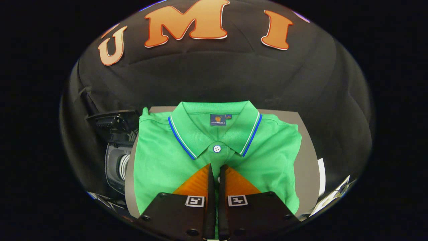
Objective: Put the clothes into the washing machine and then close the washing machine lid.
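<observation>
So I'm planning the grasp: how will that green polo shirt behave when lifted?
The green polo shirt is folded soft knit, so it would likely droop and unfold. It looks light. The gripper, fingers nearly together over its placket, probably pinches only a fold.

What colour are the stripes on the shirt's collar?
Blue and white stripes edge the green shirt's collar, clearest in the gripper view.

The gripper camera looks forward and steeply down along the gripper [216, 166], whose fingers, nearly closed with a thin gap, fill the frame's lower centre. It sits close above a folded green shirt [214, 150] at centre frame, on a grey table [306, 160]. The washer [117, 147] stands at left, with black cloth across the top.
</observation>
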Tool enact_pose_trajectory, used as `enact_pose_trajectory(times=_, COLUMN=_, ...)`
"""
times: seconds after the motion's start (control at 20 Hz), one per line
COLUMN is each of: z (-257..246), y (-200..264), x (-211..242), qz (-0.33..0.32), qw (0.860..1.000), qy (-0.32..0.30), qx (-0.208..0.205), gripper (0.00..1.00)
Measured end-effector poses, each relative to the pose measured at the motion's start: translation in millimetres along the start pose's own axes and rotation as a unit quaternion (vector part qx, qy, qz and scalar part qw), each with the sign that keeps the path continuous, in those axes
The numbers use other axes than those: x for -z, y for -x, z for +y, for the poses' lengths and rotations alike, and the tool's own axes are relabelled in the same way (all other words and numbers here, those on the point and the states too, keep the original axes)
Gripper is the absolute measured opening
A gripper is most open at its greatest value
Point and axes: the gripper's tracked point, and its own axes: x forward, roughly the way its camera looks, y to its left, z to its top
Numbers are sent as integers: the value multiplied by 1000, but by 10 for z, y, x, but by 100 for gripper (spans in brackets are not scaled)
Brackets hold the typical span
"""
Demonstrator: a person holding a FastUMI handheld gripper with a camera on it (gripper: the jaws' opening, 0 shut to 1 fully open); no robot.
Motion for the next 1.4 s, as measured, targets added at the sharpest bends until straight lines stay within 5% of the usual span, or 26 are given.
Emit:
enact_pose_trajectory(times=0.75, z=-15, y=368, x=-348, qz=-132, qw=986, qy=-72, qx=-69, gripper=11)
enact_pose_trajectory(times=1.4, z=194, y=996, x=-915, qz=-249, qw=964, qy=-84, qx=-48, gripper=11)
